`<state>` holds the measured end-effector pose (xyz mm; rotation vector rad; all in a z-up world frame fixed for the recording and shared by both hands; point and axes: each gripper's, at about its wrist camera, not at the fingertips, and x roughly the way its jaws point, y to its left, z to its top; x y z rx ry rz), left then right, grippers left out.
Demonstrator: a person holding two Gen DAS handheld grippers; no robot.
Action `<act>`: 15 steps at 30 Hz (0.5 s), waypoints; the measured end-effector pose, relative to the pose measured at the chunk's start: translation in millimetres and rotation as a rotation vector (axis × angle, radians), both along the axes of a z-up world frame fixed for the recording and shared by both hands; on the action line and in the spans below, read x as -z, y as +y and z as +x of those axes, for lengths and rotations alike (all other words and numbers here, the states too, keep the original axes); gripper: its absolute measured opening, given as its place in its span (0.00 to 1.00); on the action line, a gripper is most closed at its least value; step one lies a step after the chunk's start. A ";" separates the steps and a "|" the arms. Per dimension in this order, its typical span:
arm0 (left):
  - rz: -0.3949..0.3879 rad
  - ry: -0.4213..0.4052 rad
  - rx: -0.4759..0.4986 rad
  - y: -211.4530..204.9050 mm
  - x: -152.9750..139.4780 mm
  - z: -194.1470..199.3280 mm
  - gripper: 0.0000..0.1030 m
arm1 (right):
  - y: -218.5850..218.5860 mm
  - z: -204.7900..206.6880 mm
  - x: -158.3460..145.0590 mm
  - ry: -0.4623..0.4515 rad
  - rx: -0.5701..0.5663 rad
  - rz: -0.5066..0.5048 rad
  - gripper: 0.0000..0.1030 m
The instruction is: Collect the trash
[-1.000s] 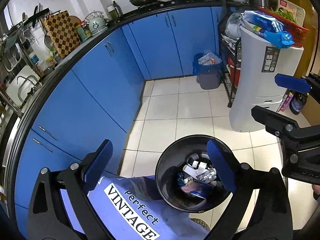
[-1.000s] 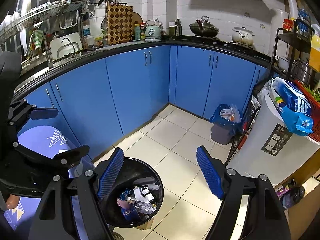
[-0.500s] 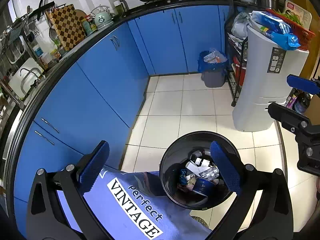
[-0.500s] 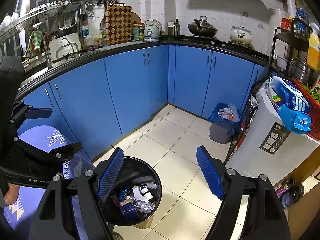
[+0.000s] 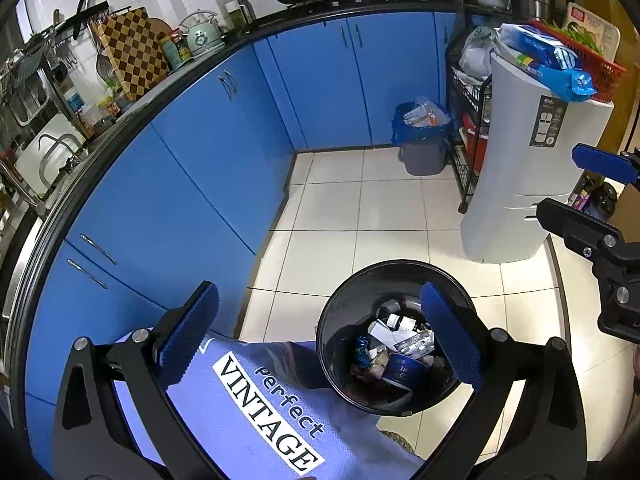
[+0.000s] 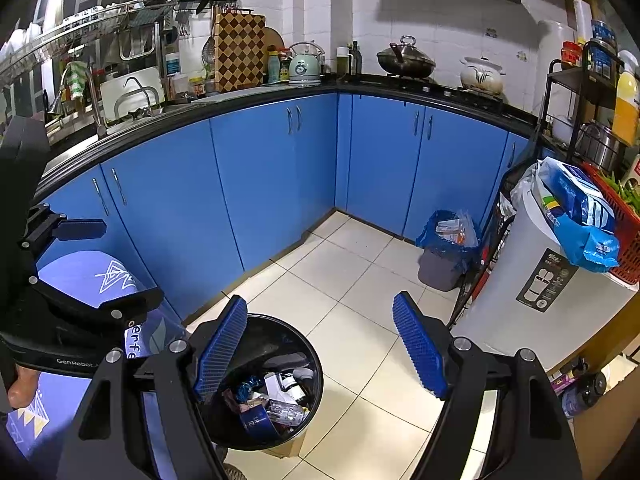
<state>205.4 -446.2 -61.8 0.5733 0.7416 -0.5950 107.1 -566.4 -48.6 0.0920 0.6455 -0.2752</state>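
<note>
Kitchen floor, blue cabinets round the far side; nothing big moved in the last sec. Black bin (image 5: 394,338) sits right below my tongs, mouth up, w/ trash (image 5: 400,350) piled inside: wrappers, a small bottle, a blue cup. Second bin w/ blue liner (image 6: 444,252) is well ahead by the cabinet corner, also holding scraps.

What changed: L tongs (image 5: 320,334) went a bit wider vs a sec ago and now stand fully apart, nothing between the pads. Bin shows behind the right-hand pad only. Empty tongs spread over the bin looks like a drop just finished, so that piece is prob in the bin now.

R tongs (image 6: 320,344) same as before, parted mid-width, empty, bin rim under the left-hand pad, no contact I can see.

Floor tiles near the tongs look bare of litter. Next likely: go find more trash elsewhere, or deal w/ the lined bin. Can't tell which.
</note>
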 end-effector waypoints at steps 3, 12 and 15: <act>0.001 -0.002 0.001 -0.2 0.1 0.2 0.96 | -0.9 -0.6 -0.5 -0.002 0.000 0.004 0.71; 0.004 -0.033 -0.002 1.8 -4.4 -4.0 0.96 | -3.2 -2.0 -1.3 -0.002 0.005 0.002 0.71; 0.002 -0.035 -0.002 2.2 -5.0 -4.4 0.96 | -5.3 -3.6 -2.0 -0.003 0.009 0.006 0.71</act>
